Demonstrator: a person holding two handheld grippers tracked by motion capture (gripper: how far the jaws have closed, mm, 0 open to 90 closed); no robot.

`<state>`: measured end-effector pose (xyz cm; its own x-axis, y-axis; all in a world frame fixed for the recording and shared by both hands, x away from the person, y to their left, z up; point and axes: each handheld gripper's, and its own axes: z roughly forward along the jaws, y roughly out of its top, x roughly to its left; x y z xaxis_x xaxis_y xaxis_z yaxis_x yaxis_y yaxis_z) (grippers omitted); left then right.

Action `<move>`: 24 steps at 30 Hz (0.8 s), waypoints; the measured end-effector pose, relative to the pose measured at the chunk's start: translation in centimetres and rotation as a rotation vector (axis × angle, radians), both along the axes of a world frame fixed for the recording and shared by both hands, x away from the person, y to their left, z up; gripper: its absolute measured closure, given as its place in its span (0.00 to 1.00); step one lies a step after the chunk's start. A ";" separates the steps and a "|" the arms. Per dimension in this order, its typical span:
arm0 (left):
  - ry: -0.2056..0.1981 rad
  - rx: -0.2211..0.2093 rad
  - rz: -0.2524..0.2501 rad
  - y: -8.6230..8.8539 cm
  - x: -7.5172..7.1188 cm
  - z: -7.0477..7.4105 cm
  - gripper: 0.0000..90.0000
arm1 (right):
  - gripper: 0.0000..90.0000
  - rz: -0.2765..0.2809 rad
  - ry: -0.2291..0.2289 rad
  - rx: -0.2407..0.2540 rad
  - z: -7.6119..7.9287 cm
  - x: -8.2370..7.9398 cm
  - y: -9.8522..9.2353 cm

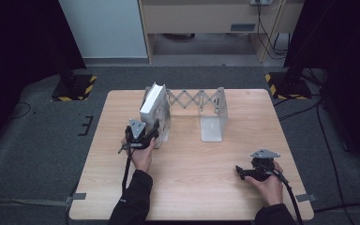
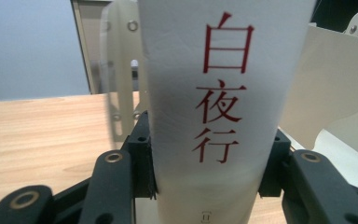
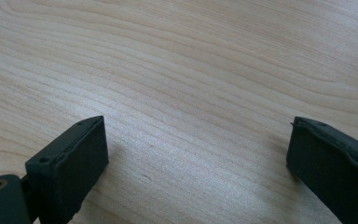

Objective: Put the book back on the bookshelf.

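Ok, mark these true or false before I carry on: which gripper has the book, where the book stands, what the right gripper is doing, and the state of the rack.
1. The left gripper is shut on the white book. True.
2. The book lies flat on the table. False: it stands upright at the left end of the rack.
3. The right gripper holds a second book. False: its jaws are open over bare wood.
4. The rack is an expanding one with a scissor lattice between two end plates. True.
5. The book's spine bears red characters. True.
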<state>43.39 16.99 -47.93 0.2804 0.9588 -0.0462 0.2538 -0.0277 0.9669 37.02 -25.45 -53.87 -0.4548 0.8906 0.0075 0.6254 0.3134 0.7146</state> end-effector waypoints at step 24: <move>0.015 -0.024 -0.040 0.0 -1.3 -1.5 0.56 | 0.06 0.000 0.000 0.000 0.0 0.0 0.0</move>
